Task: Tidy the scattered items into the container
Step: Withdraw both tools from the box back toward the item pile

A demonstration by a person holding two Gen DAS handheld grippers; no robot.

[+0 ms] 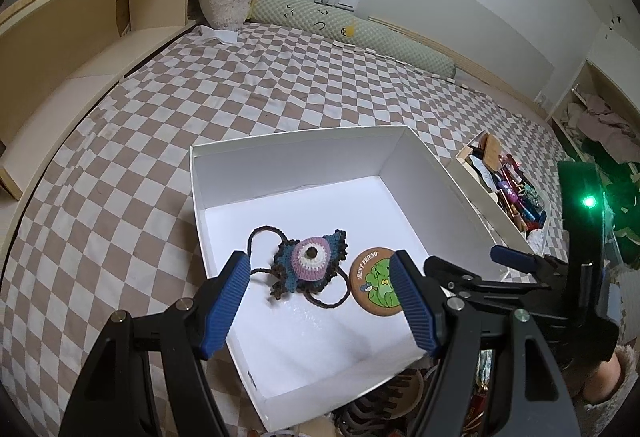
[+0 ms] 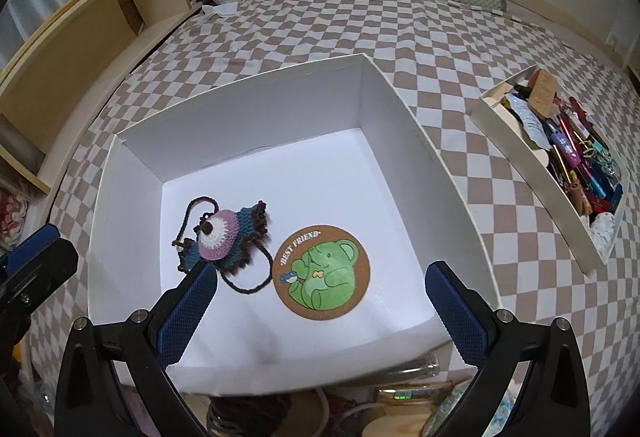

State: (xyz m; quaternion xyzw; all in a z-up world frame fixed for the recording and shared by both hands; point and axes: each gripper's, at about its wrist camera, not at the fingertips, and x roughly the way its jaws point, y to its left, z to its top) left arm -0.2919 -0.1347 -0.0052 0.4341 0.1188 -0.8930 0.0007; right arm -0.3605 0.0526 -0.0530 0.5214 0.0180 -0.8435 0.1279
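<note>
While I hold both grippers above the white box on the checkered bed, I see two items lying on its floor. The round brown coaster reads "BEST FRIEND" along its upper left edge, over a green cartoon animal. Just left of it lies the crocheted eye pouch, its dark cord looping near the coaster's rim. The left gripper has its jaws wide, nothing between them. The right gripper also stands with jaws wide and empty, over the near part of the box. To the right, apart from the box, sits a shallow tray crammed with pens and small things; its labels are too small to read.
</note>
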